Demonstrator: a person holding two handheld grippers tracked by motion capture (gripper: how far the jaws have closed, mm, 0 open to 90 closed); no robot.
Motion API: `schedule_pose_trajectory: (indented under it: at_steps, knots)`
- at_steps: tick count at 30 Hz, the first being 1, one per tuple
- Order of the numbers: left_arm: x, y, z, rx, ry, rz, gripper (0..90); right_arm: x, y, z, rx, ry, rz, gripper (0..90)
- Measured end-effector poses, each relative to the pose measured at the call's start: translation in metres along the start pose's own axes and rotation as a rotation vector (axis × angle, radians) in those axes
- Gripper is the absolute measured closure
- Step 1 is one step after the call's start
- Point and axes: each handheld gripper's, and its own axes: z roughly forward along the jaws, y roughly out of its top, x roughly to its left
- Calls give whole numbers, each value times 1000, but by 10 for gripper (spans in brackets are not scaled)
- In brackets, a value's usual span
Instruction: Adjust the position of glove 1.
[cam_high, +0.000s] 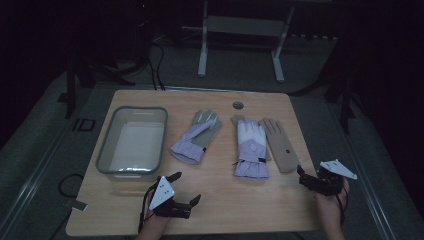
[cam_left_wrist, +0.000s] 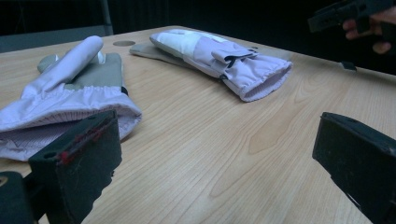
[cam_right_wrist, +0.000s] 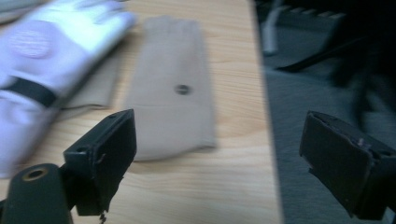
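While both grippers sat empty with jaws spread wide, left gripper (cam_high: 186, 189) had the lavender glove (cam_high: 196, 136) just ahead of its fingers (cam_left_wrist: 74, 163), cuff nearest. Second lavender glove (cam_high: 251, 148) lay between the two grippers, overlapping the beige glove (cam_high: 280, 145), whose cuff sat just ahead of right gripper (cam_high: 303, 176). All looked soft, light, floppy; I'd pinch the cuff hem, expect the beige one to drape, and note that a grey bin (cam_high: 131, 142) sat beyond the left fingers

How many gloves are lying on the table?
3. One lilac glove lies beside the grey tub. A second lilac glove lies in the middle, partly over a beige glove to its right. More could be hidden beneath.
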Motion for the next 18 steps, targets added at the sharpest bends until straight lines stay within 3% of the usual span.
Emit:
schedule_pose_trajectory:
  at_steps: [1, 2, 3, 6, 10, 18]
  knots:
    - [0, 0, 0, 0, 1, 1, 13, -1, 5, 3, 29, 62, 26, 139]
    - [0, 0, 0, 0, 1, 1, 14, -1, 5, 3, 29, 62, 26, 139]
    - [0, 0, 0, 3, -3, 1, 14, -1, 9, 5, 37, 99, 52, 149]
    - [0, 0, 0, 0, -6, -9, 14, 8, 25, 12, 39, 87, 45, 147]
    - [1, 0, 0, 1, -5, -12, 14, 20, 42, 16, 36, 134, 12, 108]
    - [1, 0, 0, -2, -5, -19, 14, 46, 78, 24, 34, 172, -40, 108]
